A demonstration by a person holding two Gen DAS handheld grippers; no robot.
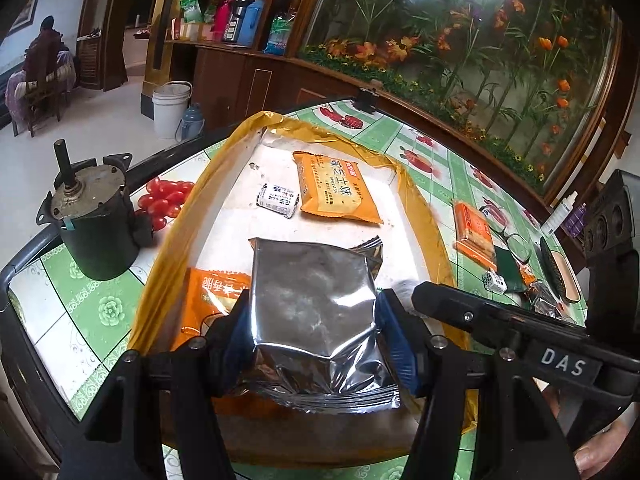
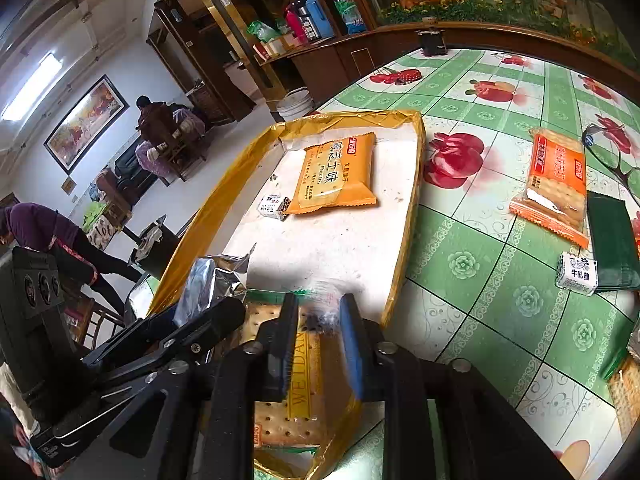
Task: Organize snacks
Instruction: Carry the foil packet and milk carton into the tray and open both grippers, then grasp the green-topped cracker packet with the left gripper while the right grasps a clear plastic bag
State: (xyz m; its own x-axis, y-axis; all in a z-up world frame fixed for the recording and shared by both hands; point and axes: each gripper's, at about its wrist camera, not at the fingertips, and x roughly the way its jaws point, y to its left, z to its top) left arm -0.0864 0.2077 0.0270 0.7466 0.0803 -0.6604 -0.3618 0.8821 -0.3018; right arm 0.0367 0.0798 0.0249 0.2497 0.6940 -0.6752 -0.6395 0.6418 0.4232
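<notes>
Left gripper (image 1: 316, 332) clamps silver pouch (image 1: 316, 300) over gold tray (image 1: 420, 200); right gripper (image 2: 316, 344) apparently pinching cracker pack (image 2: 294, 408).

A tray (image 1: 224, 168) sits mid-frame on the desk (image 1: 432, 140), holding a biscuit packet (image 1: 336, 188) at its upper middle with a small candy (image 1: 278, 200) touching its left edge. A foil pouch (image 1: 316, 300) lies lower centre. A motor (image 1: 92, 216) stands left of the tray; a cracker packet (image 1: 474, 232) lies right.

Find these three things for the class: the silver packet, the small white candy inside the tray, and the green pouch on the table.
silver packet (image 1: 316, 296), left wrist view, middle of its foil face.
small white candy (image 1: 278, 199), left wrist view, its printed wrapper.
green pouch (image 2: 612, 240), right wrist view, centre of its flat side.
</notes>
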